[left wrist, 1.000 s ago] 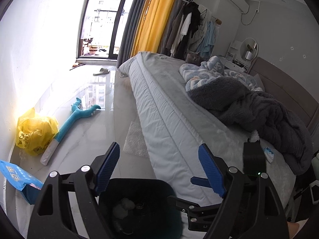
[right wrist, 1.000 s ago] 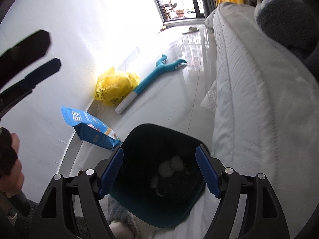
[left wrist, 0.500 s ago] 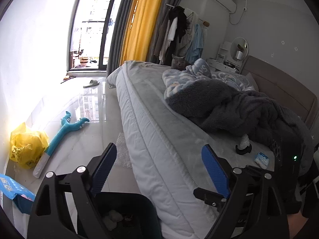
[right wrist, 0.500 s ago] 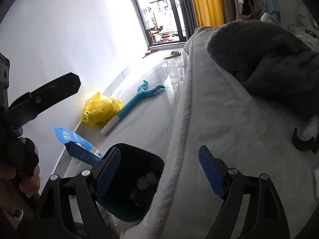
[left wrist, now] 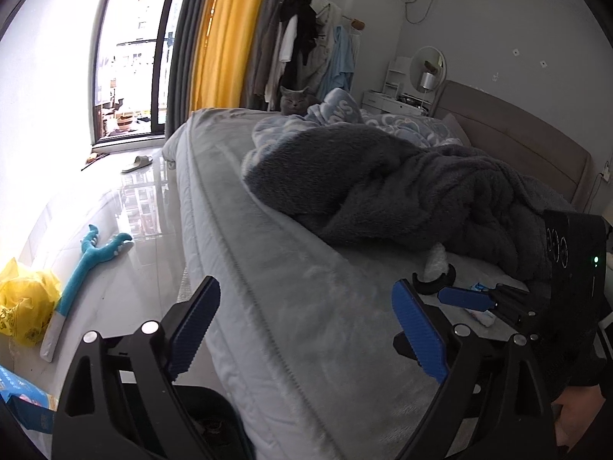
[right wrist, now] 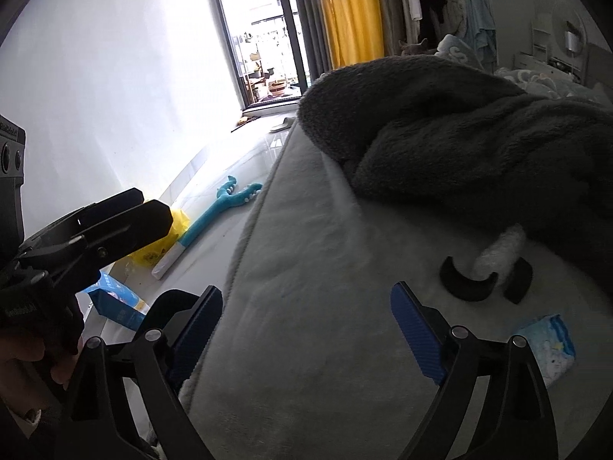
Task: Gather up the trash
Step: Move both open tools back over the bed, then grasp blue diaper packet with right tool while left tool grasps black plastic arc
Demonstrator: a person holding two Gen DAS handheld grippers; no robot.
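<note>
**A:** Big picture: the bed [right wrist: 306, 345] carries everything, with a dark fleece blanket [right wrist: 479, 145] heaped on it. The trash left looks like the blue-and-white tissue pack [right wrist: 548, 341] lying flat on the mattress, just beside the right gripper [right wrist: 306, 329]. The bin [right wrist: 168, 306] sits on the floor at the bed's edge.

**B:** How will it handle?

**A:** My guess is light, soft and a bit slick in its plastic wrap, so pinch across the short sides.

**B:** Fingers?

**A:** Both pairs have just been opening and stand wide with nothing between them. The left gripper [left wrist: 306, 329] and the right both tilt down over the mattress.
</note>
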